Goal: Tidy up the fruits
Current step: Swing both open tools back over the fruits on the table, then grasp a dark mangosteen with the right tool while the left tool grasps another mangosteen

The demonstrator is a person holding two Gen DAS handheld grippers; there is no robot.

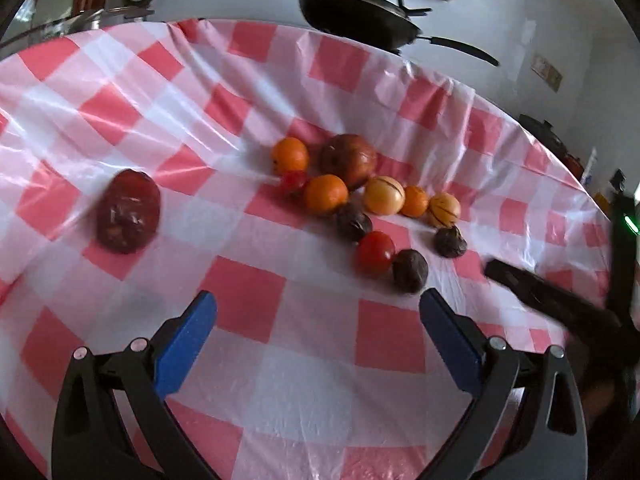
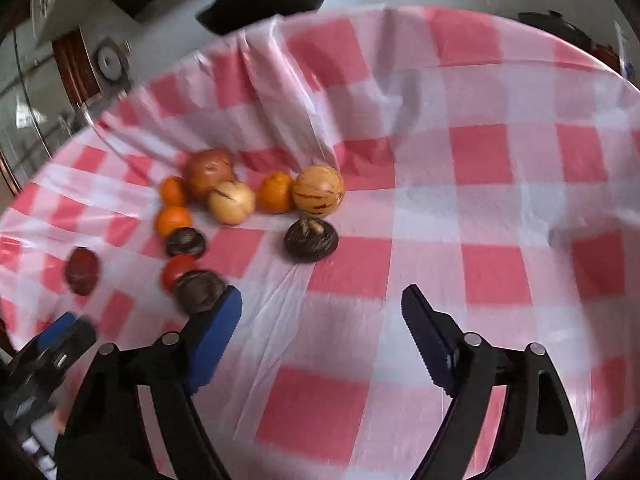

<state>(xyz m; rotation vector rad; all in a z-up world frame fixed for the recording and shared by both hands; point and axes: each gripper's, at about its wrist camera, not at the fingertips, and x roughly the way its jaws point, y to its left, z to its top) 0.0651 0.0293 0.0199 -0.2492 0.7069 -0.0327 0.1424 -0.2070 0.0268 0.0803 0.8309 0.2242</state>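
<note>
Colours and patterns on the counter: checked cloth, mixed fruit, dark cookware.

Tablecloth (image 1: 248, 292): red, pink and white checks, glossy; lone fruit (image 1: 129, 210) at left: deep maroon; large round fruit (image 1: 349, 159): mottled red-brown; three small citrus (image 1: 325, 194): bright orange; two round melons (image 2: 318, 190): pale yellow-tan with dark stripes; two tomatoes (image 1: 374, 252): bright red; three wrinkled fruits (image 2: 310, 239): dark purple-brown, one with a pale stem end; fingers (image 1: 186, 344) of both grippers: blue pads on black arms; pan (image 1: 360, 16) behind: black.
</note>
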